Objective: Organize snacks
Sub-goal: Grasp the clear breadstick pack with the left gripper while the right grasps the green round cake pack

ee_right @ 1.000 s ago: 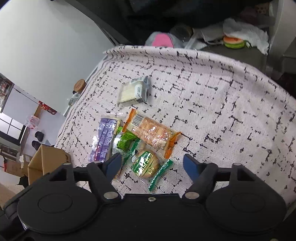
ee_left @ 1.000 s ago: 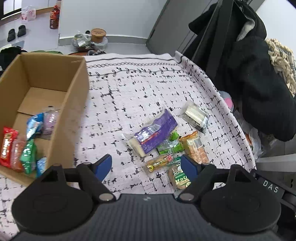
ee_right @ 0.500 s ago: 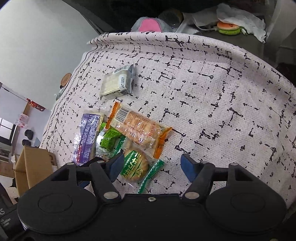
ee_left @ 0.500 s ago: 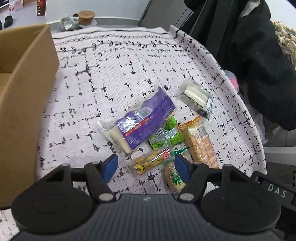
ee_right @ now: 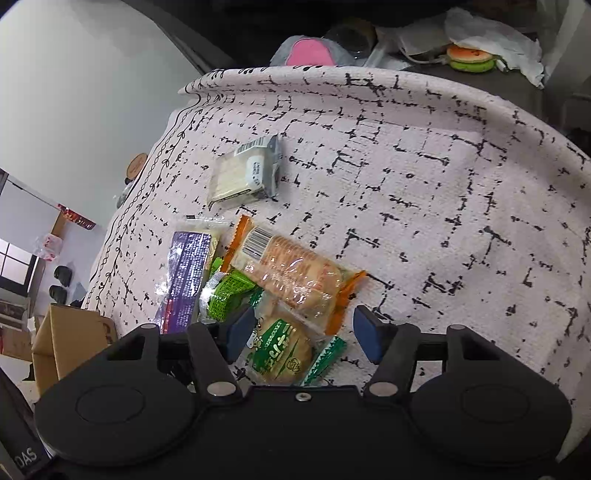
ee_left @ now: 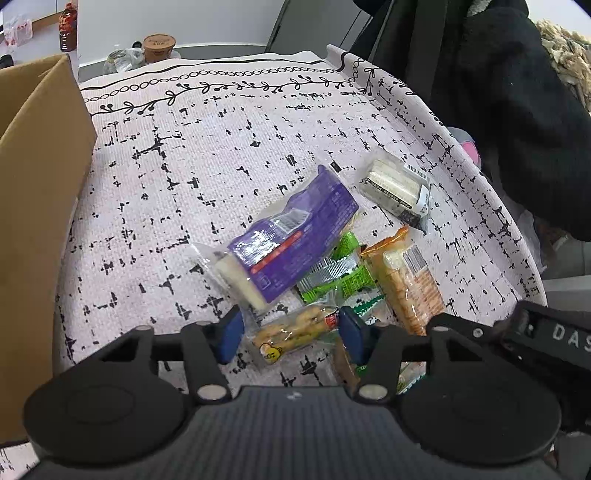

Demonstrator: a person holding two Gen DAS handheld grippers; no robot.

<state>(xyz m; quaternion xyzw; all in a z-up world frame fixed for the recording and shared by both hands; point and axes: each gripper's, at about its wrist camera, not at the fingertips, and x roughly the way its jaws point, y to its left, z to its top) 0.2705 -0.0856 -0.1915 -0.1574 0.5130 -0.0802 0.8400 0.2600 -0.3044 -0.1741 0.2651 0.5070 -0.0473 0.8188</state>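
Note:
A pile of snacks lies on the patterned tablecloth [ee_left: 192, 155]. My left gripper [ee_left: 290, 332] is open, its fingers either side of a small yellow biscuit pack [ee_left: 291, 332]. Beyond it lie a purple pack [ee_left: 295, 236], a green pack [ee_left: 336, 273], an orange cracker pack [ee_left: 410, 280] and a clear-wrapped white wafer pack [ee_left: 397, 186]. My right gripper [ee_right: 303, 332] is open just above a round green-labelled snack [ee_right: 280, 350], with the orange cracker pack [ee_right: 295, 275], green pack [ee_right: 225, 295], purple pack [ee_right: 184, 273] and white wafer pack [ee_right: 243, 175] ahead.
A cardboard box [ee_left: 37, 192] stands at the left of the table; it also shows in the right wrist view [ee_right: 70, 339]. Dark coats [ee_left: 517, 110] hang past the right edge. A brown cup [ee_left: 159, 46] and bottle [ee_left: 68, 26] sit beyond the far edge.
Both grippers have moved down and closer to the snack pile. The left gripper has shifted right, away from the box, so the box's inside is out of view.

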